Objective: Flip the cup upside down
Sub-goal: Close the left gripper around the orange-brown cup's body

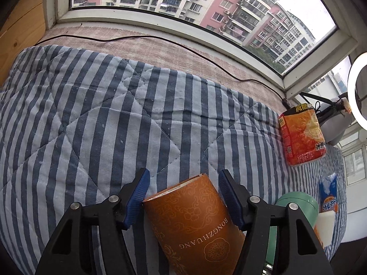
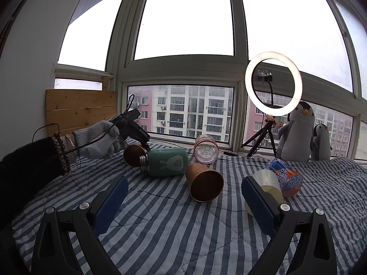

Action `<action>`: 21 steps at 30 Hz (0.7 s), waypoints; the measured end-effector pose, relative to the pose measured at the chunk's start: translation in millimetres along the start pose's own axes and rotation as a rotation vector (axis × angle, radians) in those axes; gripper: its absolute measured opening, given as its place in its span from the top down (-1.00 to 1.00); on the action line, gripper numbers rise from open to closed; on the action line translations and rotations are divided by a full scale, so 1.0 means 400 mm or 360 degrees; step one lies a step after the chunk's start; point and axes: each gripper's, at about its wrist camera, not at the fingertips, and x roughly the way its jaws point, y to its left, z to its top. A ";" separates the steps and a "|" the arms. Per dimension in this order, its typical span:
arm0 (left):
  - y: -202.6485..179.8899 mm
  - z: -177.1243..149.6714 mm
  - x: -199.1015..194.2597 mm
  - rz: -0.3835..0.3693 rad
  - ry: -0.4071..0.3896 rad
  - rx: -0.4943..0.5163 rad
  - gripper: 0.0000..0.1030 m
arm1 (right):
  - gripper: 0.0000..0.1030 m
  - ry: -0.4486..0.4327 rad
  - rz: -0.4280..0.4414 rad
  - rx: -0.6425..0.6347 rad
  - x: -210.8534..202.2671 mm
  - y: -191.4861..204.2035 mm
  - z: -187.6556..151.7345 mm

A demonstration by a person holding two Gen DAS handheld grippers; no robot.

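While left gripper [image 1: 183, 197] clasps cup [image 1: 195, 224], right gripper [image 2: 183, 197] gapes.

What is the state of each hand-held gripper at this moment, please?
Left hand-held gripper: closed on the brown paper cup.
Right hand-held gripper: open, holding nothing.

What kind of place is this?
Probably a home, high in an apartment block: a striped quilt beside big windows facing residential towers, with toy penguins on the sill.
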 end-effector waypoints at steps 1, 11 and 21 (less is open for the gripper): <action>0.006 -0.007 -0.003 -0.0011 0.0011 -0.0002 -0.29 | -0.89 -0.0005 -0.0005 -0.0009 0.000 0.002 0.000; 0.081 -0.116 -0.106 0.0008 0.0051 -0.0043 -0.25 | -0.89 -0.0045 -0.0008 -0.0027 -0.013 0.001 -0.002; 0.171 -0.357 -0.279 -0.0161 -0.0046 -0.0151 -0.42 | -0.90 -0.0068 -0.0009 -0.0043 -0.021 0.004 -0.002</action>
